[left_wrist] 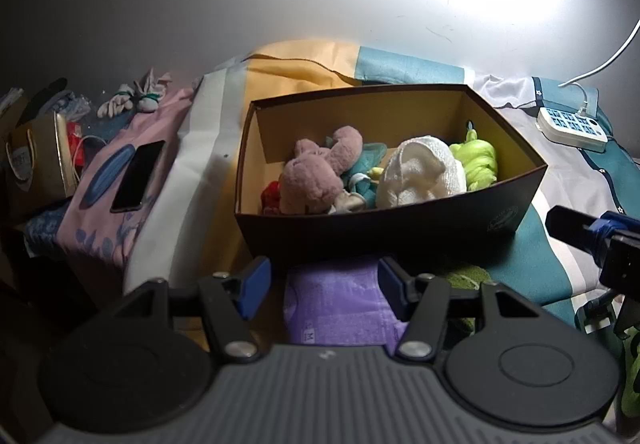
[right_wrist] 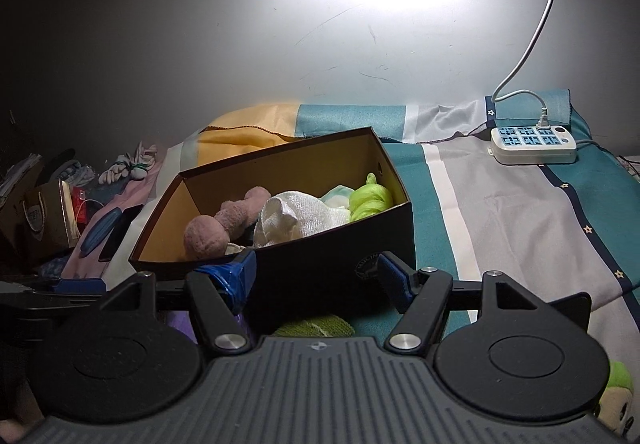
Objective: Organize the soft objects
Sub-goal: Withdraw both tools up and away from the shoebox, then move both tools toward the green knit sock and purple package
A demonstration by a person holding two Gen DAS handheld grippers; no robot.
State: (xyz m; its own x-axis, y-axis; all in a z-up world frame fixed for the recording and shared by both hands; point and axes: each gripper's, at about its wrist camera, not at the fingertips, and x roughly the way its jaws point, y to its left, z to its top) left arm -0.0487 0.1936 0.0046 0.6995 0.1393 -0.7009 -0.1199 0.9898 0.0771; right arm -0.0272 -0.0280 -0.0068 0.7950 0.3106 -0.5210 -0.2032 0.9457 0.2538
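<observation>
1. Striped bedding [right_wrist: 500, 212] in teal, grey and white spreads under a pale wall; the dark cardboard box [left_wrist: 384, 232] sits on it as the landmark.
2. Left of the box lie a black phone [left_wrist: 138, 175] and a paper bag [left_wrist: 38, 168].
3. Inside the box: a pink plush toy [left_wrist: 316, 172], a white cloth [left_wrist: 420, 174] and a lime-green soft thing [left_wrist: 478, 160].
4. Just in front of the box, the left gripper [left_wrist: 320, 290] has its fingers apart either side of a purple cloth [left_wrist: 340, 308]; whether they press it, I cannot tell.
5. The right gripper [right_wrist: 314, 280] hangs before the box's near wall, fingers apart, nothing held.
6. Right of the box rests a white power strip [right_wrist: 534, 144].
</observation>
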